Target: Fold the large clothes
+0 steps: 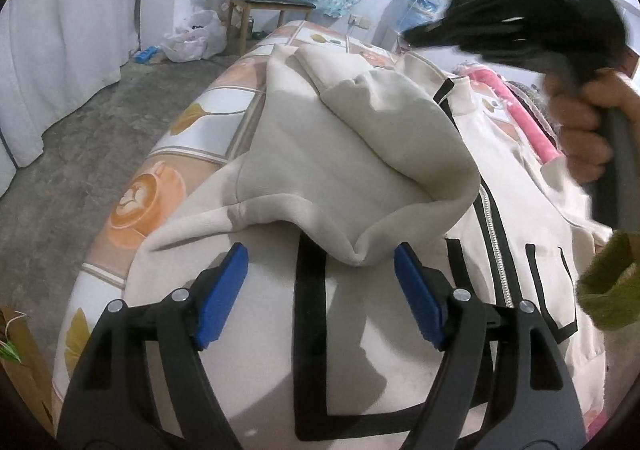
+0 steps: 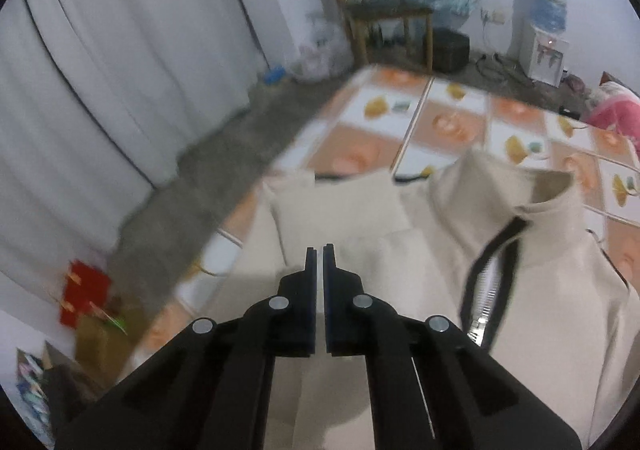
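Your left gripper (image 1: 320,274) gapes over the soft cream jacket (image 1: 352,154), black-trimmed; your right gripper (image 2: 320,250) is pinched together, empty.

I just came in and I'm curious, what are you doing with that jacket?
A person is folding a cream jacket on a patterned table. One sleeve is already folded across the front. The left gripper is open just over it, holding nothing. The right gripper is shut and empty above the jacket.

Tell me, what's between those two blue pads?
In the left wrist view, the jacket's folded sleeve edge and a black stripe lie between the open left gripper's pads.
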A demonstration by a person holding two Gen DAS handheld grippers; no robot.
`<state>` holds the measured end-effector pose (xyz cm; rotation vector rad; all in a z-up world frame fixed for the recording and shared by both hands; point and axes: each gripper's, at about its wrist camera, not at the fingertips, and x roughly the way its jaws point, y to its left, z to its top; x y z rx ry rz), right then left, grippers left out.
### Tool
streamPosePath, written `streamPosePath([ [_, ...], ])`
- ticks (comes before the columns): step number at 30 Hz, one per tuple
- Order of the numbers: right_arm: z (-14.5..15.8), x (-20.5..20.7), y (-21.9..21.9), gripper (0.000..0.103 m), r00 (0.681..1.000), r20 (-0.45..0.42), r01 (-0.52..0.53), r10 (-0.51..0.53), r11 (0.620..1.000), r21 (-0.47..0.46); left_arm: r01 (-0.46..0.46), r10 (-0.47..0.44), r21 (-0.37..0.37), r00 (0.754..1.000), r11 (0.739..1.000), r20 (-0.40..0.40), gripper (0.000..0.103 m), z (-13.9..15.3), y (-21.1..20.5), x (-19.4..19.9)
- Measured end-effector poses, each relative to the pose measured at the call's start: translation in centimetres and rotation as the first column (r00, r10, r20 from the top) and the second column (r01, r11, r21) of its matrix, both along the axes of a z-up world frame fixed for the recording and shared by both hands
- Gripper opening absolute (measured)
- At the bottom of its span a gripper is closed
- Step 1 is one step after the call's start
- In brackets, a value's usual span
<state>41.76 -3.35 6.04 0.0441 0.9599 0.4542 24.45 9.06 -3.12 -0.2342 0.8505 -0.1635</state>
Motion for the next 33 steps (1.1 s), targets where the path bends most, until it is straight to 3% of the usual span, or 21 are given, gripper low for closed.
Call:
streamPosePath([
  [3, 1.9, -0.8, -1.5, 0.003, 0.999, 0.042, 0.023, -0.023, 1.0, -0.001, 0.004, -0.004, 0.007, 1.0, 1.0, -0.001, 0.076, -0.1, -0.1, 0.1],
  [5, 1.8, -0.7, -0.8, 0.005, 1.0, 0.02, -0.01, 0.011, 1.0, -0.015, 0.008, -0.008, 0.028, 1.0, 1.0, -0.005, 0.078, -0.2, -0.5, 0.3],
  [6, 1.4, -0.6, 0.0, 0.016, 1.0, 0.002, -0.028, 0.029, 0.999, -0.044, 0.009, -0.009, 0.039, 1.0, 0.999, -0.007, 0.078, -0.2, -0.5, 0.5],
  [7, 1.0, -0.3, 0.7, 0.04, 0.999, -0.007, -0.04, 0.039, 0.997, -0.062, 0.013, -0.013, 0.046, 1.0, 0.999, -0.009, 0.08, -0.2, -0.7, 0.5],
  [9, -0.5, 0.3, 3.0, 0.059, 0.997, -0.01, -0.081, 0.081, 0.99, -0.112, 0.028, -0.027, 0.044, 1.0, 0.999, -0.012, 0.084, -0.3, -0.7, 0.6],
  [15, -5.7, 4.1, 7.1, 0.059, 0.996, -0.072, -0.069, 0.054, 0.971, -0.229, 0.034, -0.033, 0.076, 0.999, 0.997, -0.017, 0.085, -0.4, -1.0, 0.5],
  [17, -7.1, 5.2, 7.4, 0.037, 0.996, -0.09, -0.048, 0.025, 0.964, -0.262, 0.036, -0.034, 0.077, 0.999, 0.996, -0.018, 0.085, -0.4, -1.0, 0.5],
  [18, -7.5, 5.5, 7.4, 0.016, 0.995, -0.102, -0.044, 0.017, 0.962, -0.27, 0.036, -0.035, 0.074, 0.999, 0.997, -0.018, 0.086, -0.3, -1.0, 0.5],
  [19, -7.8, 5.8, 7.2, 0.007, 0.993, -0.121, -0.042, 0.012, 0.966, -0.255, 0.036, -0.035, 0.068, 0.999, 0.997, -0.016, 0.086, -0.3, -0.9, 0.5],
  [20, -7.7, 5.9, 6.8, 0.006, 0.992, -0.127, -0.035, 0.005, 0.973, -0.23, 0.036, -0.035, 0.063, 0.999, 0.997, -0.015, 0.086, -0.3, -0.8, 0.5],
  [24, -5.1, 4.7, 5.3, 0.005, 0.997, -0.083, -0.016, 0.003, 0.988, -0.157, 0.038, -0.038, 0.053, 0.999, 0.998, -0.011, 0.086, -0.3, -0.5, 0.6],
  [27, -1.5, 3.0, 3.6, 0.005, 1.0, -0.014, -0.002, 0.001, 0.997, -0.078, 0.046, -0.045, 0.051, 0.999, 0.998, -0.014, 0.088, -0.3, -0.5, 0.7],
  [33, 3.8, -2.3, -2.5, 0.005, 0.997, 0.061, 0.037, -0.045, 0.991, 0.132, 0.042, -0.041, 0.057, 0.999, 0.998, -0.013, 0.088, -0.4, -0.9, 0.4],
])
